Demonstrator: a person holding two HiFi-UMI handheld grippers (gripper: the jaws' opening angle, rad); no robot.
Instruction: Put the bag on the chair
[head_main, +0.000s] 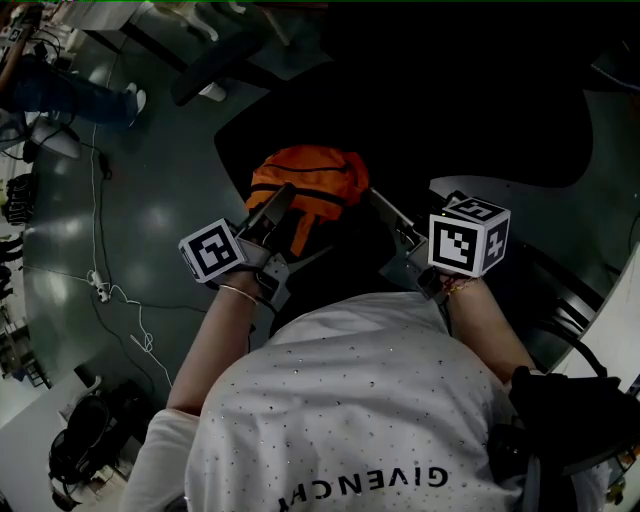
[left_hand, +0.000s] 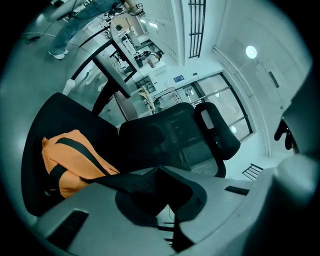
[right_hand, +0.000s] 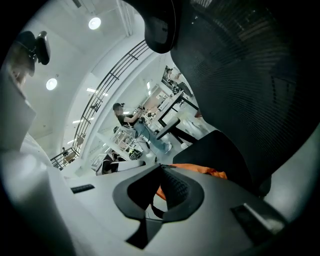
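An orange bag (head_main: 305, 185) with black straps lies on the seat of a black office chair (head_main: 420, 130), in the middle of the head view. My left gripper (head_main: 282, 200) reaches to the bag's left side and my right gripper (head_main: 380, 205) to its right side. In the left gripper view the bag (left_hand: 75, 160) rests on the seat at the left, and a black strap (left_hand: 125, 181) runs from it into my left gripper (left_hand: 155, 172), which is shut on it. In the right gripper view my right gripper (right_hand: 160, 167) is shut on black webbing, with the bag (right_hand: 200, 170) just behind.
The chair's mesh backrest (right_hand: 260, 75) rises close on the right, and its headrest (left_hand: 217, 130) shows beyond the bag. Cables and a power strip (head_main: 100, 290) lie on the floor to the left. A person in jeans (head_main: 60, 95) stands at the far left, near desks (left_hand: 125, 30).
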